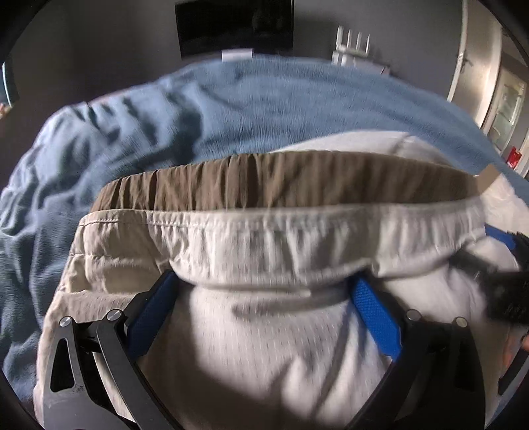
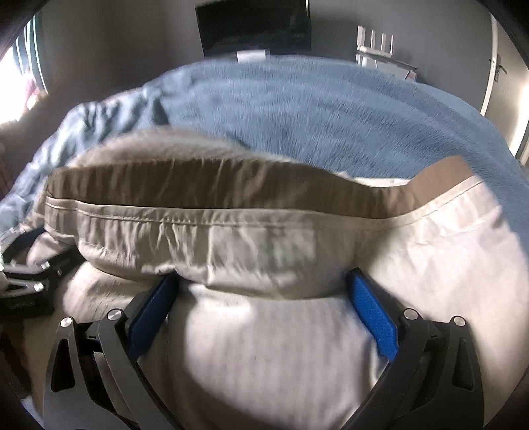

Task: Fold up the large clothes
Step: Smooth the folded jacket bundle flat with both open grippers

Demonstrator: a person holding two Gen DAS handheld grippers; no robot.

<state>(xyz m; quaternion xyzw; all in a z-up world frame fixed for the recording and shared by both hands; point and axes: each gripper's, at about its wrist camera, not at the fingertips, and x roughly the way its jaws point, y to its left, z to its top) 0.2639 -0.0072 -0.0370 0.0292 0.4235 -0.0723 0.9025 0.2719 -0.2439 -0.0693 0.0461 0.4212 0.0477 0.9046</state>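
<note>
Grey walls are seen at the far side, with a dark screen mounted high and a white rack to its right. Below them a blue blanket is spread over the surface, smooth on the right and rumpled on the left.

Pale beige shorts are laid on the blanket, close to both cameras, with the gathered waistband turned to the far side and its darker inner face shown. A white mesh lining is seen nearest the lens.

In the left wrist view, the left gripper is spread wide, its blue pads set on either side of a fold of the shorts just under the waistband; the cloth lies between them, but no squeeze is visible. Part of the other tool is glimpsed at the right edge.

In the right wrist view, the right gripper is likewise held wide apart, its pads flanking the bunched cloth below the waistband seam. Both views are blurred.
</note>
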